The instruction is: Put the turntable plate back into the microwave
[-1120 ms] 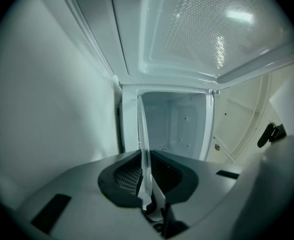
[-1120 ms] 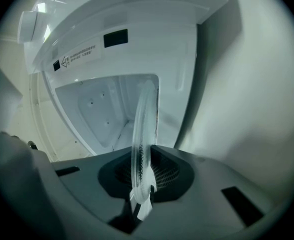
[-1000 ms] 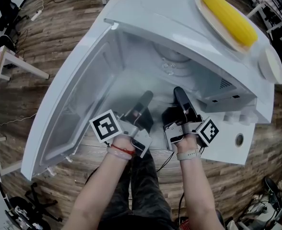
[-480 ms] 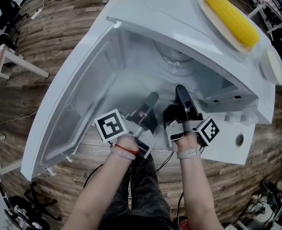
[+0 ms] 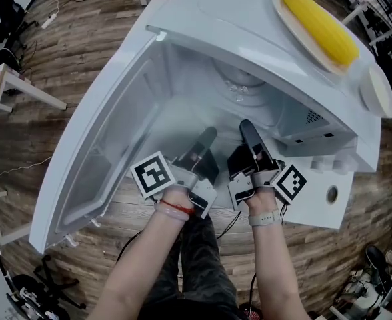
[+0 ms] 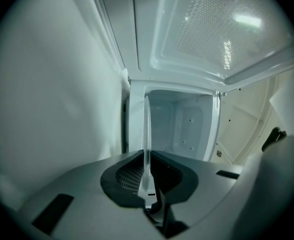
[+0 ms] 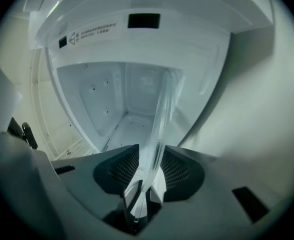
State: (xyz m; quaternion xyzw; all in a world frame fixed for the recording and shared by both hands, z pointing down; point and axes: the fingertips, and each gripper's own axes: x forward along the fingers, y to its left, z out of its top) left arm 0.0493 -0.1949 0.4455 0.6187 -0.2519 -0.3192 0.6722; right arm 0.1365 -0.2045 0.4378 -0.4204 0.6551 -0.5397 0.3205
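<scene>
The white microwave [image 5: 249, 25] stands with its door [image 5: 109, 132] swung open to the left. Both grippers reach level into the cavity. The clear glass turntable plate [image 5: 239, 89] is inside, and each gripper view shows it edge-on. My left gripper [image 5: 206, 135] [image 6: 148, 176] is shut on the plate's rim [image 6: 147, 134]. My right gripper [image 5: 247, 129] [image 7: 152, 174] has just been opening its jaws. The plate's rim [image 7: 163, 114] still runs between them, with a gap at each pad.
On the microwave's top lie a plate with a yellow corn cob [image 5: 319, 22] and a small white dish [image 5: 377, 91]. The control panel [image 5: 329, 192] is to the right of my right hand. Wood floor and a table leg [image 5: 29, 89] are on the left.
Both hands stay almost where they were at the mouth of the cavity. The plate remains inside between the two grippers.
</scene>
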